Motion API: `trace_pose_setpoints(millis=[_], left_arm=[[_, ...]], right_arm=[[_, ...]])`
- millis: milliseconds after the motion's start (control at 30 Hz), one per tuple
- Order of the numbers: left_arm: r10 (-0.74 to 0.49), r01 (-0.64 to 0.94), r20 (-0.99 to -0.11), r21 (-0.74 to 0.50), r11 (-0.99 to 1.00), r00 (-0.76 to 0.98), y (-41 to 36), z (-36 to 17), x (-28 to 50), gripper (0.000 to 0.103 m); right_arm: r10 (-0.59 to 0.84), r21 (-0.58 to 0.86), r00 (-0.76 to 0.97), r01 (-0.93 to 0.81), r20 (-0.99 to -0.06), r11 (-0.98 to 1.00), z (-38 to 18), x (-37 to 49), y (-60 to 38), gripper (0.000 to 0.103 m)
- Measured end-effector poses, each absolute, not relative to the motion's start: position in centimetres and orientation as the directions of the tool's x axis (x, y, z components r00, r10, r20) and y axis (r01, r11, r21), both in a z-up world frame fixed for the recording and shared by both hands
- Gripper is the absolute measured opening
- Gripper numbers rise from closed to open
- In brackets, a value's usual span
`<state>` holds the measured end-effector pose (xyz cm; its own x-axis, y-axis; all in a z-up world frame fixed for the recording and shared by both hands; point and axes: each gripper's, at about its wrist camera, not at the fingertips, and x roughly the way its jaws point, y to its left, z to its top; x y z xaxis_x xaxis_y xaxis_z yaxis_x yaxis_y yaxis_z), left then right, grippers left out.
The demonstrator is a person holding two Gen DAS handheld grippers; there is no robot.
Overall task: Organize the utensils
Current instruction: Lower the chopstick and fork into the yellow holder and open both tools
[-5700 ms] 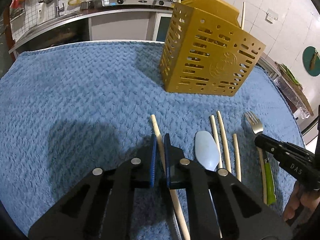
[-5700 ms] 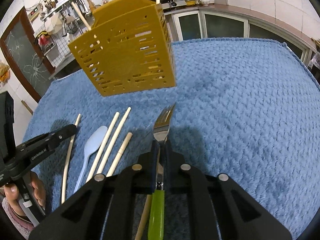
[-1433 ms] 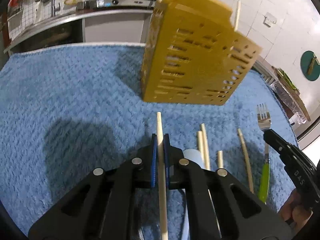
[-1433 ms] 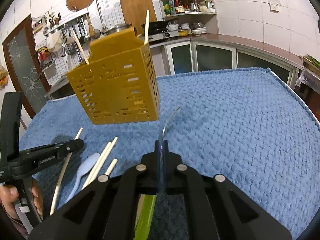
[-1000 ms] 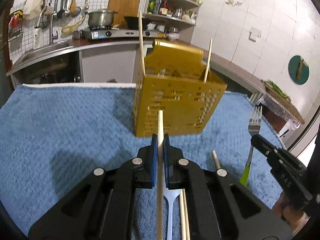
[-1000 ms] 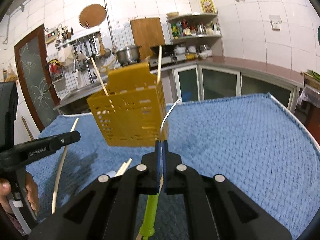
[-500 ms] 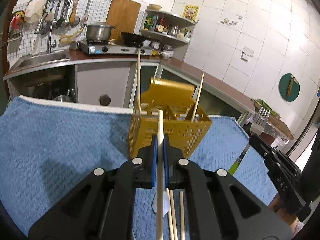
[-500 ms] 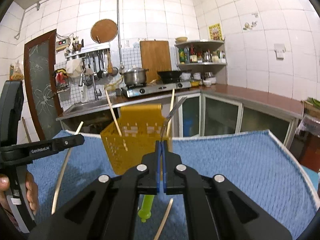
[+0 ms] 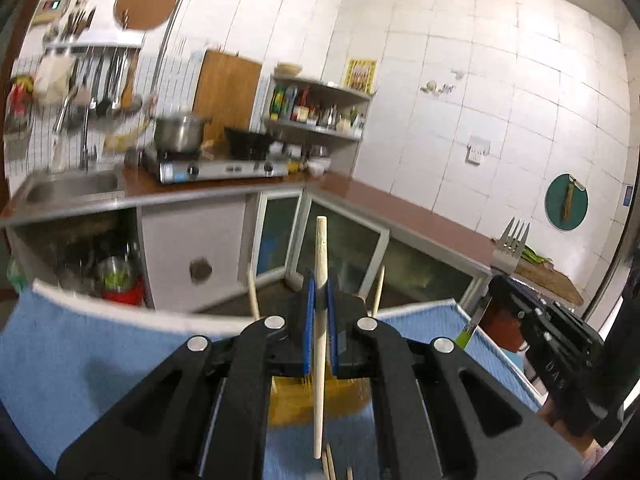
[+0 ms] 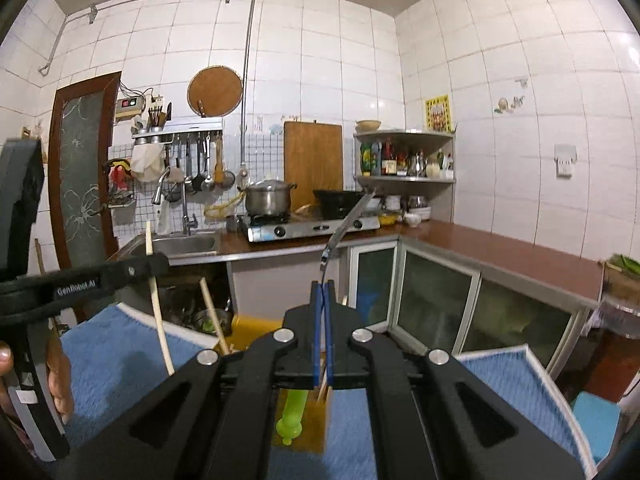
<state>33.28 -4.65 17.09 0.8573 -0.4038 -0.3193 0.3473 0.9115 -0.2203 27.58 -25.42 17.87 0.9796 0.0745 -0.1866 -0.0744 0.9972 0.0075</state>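
The left gripper pinches a wooden chopstick upright between its blue pads, well above the blue towel. Below it, toward 6 o'clock in the left wrist view, sits the yellow holder, with two chopsticks already standing in it at 11 and 1 o'clock. The right gripper is clamped on the fork, its green handle hanging over the holder.

The right gripper clamps a fork upright, its green handle hanging over the yellow holder. The left gripper grips a chopstick.
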Motion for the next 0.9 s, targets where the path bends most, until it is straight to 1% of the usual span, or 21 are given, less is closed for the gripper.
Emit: trace_pose_setpoints(millis=[200,300,400,467,533,633,733,900], left_arm=[[-0.382,0.357,-0.212,-0.144,0.923,0.9,-5.4,21.8,33.5,0.004],[-0.368,0.348,-0.188,-0.129,0.929,0.911,-5.6,22.9,33.9,0.004],[-0.349,0.332,-0.195,-0.116,0.936,0.917,-6.3,22.0,35.3,0.004],[-0.328,0.315,-0.203,-0.093,0.944,0.923,-6.9,20.4,36.1,0.004],[-0.325,0.31,-0.223,-0.098,0.946,0.919,-7.2,18.5,37.0,0.004],[-0.326,0.307,-0.285,-0.11,0.945,0.901,-7.5,15.0,38.5,0.004],[-0.306,0.292,-0.32,-0.093,0.952,0.897,-7.5,12.7,39.2,0.004],[-0.301,0.275,-0.42,-0.123,0.954,0.856,-6.9,9.2,40.3,0.004]], right_arm=[[0.053,-0.02,0.986,-0.057,-0.161,0.998,20.5,30.9,-25.7,0.001],[0.047,-0.03,0.984,-0.053,-0.17,0.998,20.1,32.5,-25.5,0.001],[0.049,-0.034,0.981,-0.056,-0.19,0.998,18.8,33.8,-25.0,0.001],[0.047,-0.047,0.978,-0.058,-0.203,0.997,17.4,34.5,-24.5,0.001],[0.048,-0.057,0.976,-0.061,-0.212,0.996,15.9,35.1,-24.1,0.001],[0.061,-0.059,0.967,-0.078,-0.245,0.995,13.0,36.1,-23.9,0.001],[0.062,-0.074,0.96,-0.085,-0.271,0.994,10.7,36.4,-23.6,0.001],[0.1,-0.041,0.938,-0.12,-0.331,0.992,8.3,37.2,-23.6,0.001]])
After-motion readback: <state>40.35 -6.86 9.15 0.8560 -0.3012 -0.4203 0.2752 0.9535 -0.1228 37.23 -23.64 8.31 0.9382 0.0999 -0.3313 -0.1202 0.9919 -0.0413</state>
